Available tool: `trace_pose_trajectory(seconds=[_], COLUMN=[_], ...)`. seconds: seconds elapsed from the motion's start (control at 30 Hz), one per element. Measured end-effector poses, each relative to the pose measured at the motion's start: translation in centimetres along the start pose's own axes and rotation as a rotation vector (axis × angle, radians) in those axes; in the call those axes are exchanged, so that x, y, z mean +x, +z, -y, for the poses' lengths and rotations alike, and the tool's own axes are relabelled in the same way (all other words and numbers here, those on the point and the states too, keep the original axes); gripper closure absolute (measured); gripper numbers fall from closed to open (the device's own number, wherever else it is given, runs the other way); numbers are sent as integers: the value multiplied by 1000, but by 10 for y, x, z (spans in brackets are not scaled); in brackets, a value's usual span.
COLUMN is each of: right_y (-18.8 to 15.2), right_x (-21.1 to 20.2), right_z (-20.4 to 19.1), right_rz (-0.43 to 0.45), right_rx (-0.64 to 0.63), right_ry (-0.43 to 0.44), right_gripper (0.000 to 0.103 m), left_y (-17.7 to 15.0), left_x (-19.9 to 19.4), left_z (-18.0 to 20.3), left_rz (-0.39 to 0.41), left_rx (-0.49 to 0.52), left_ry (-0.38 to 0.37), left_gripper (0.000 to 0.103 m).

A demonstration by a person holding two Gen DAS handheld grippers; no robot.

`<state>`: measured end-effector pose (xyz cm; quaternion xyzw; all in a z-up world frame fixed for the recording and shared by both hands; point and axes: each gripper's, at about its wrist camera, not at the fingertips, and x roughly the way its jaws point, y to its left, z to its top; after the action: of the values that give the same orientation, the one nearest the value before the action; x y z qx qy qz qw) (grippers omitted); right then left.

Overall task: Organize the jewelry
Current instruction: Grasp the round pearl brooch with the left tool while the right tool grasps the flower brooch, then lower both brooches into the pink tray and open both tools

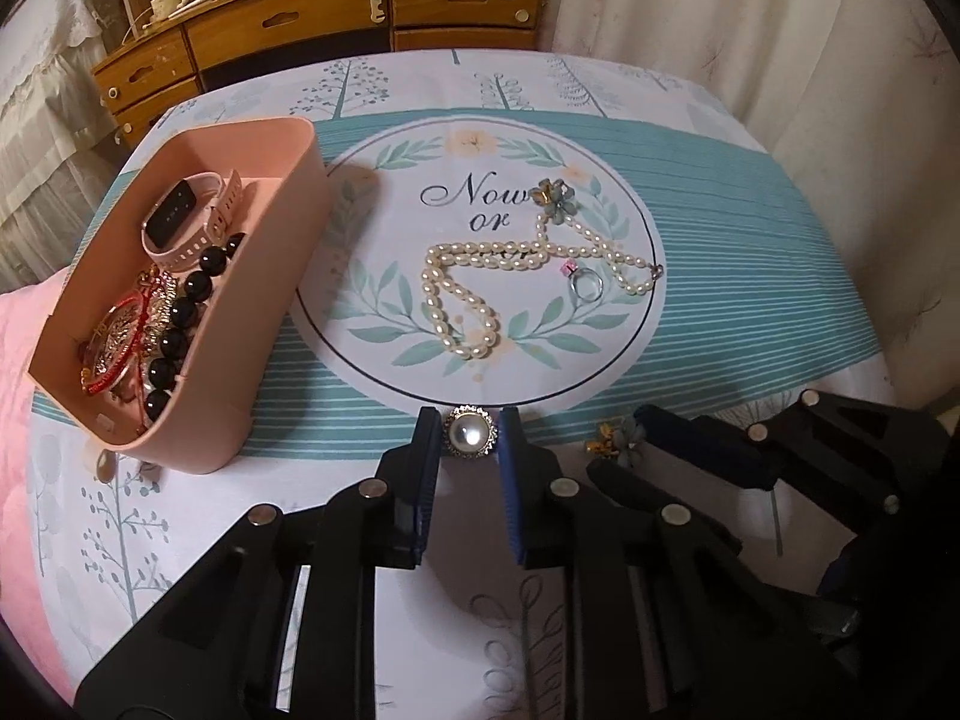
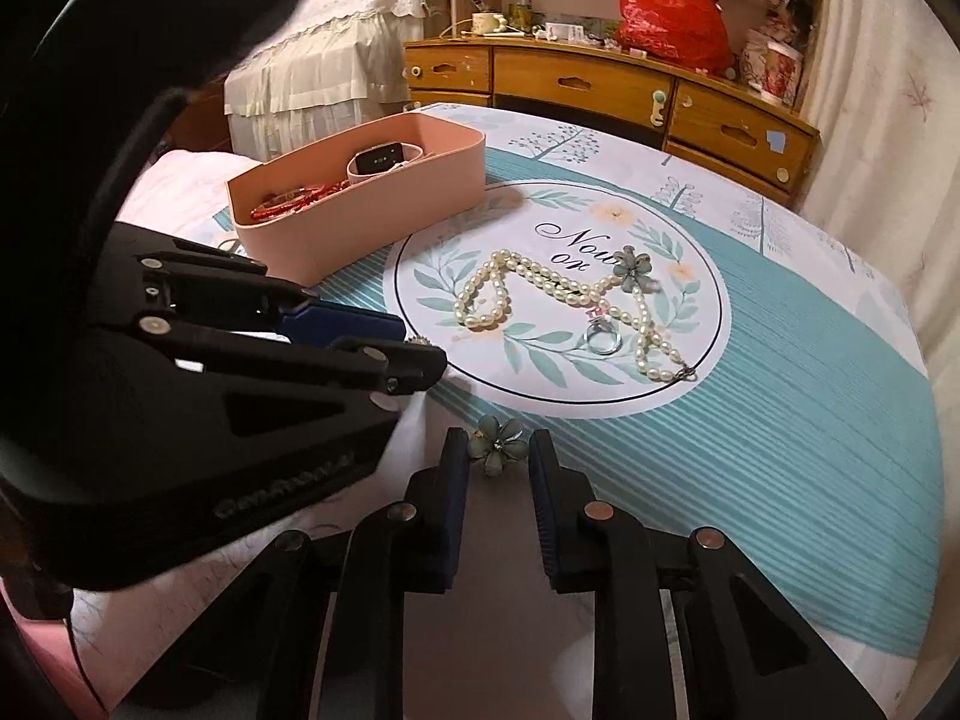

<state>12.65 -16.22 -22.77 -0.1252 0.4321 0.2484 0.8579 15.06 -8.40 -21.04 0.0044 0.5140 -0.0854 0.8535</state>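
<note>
My left gripper (image 1: 470,423) is shut on a round pearl brooch (image 1: 471,432) that rests on the tablecloth; a blue pad presses each side of it. My right gripper (image 2: 499,447) is shut on a grey-green flower ornament (image 2: 501,449), also down on the cloth, just right of the left gripper (image 2: 423,354). A pearl necklace (image 1: 468,291), a silver ring (image 1: 585,287) and a second flower ornament (image 1: 555,198) lie in the printed circle beyond. The pink box (image 1: 264,324) at the left holds a watch (image 1: 180,216), black beads and red bracelets.
The round table (image 1: 750,276) drops off at the right and far edges. A wooden dresser (image 1: 312,24) stands behind it, curtains (image 1: 750,30) hang at the right, and pink bedding (image 1: 24,360) lies to the left. The two grippers sit close together at the near edge.
</note>
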Motion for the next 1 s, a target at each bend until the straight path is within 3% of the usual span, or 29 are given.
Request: trace_pose_trajectory(seconds=[0.27,0.47,0.6,0.8,1.0], right_y=[20,46,68,109,138], right_x=[1,-3,-10,-19,-21], right_z=[-33,-67,-85,-120,-152], right_rz=[-4,45,105,189,218], right_rx=[128,186,253,281,262], right_ry=[51,10,-13,-39,-51], right_gripper=[83,83,83,83,83], left_y=[-10,-11,-5,16,43], left_x=[-37,-82,-102,-113,-108], left_z=[-39,-91,-130,-194,-223], left_rz=[44,91,114,140,170], left_rx=[37,128,172,110,103], left_ry=[-83,-164,-155,-163,-163], left_gripper=[86,86,86,86,86])
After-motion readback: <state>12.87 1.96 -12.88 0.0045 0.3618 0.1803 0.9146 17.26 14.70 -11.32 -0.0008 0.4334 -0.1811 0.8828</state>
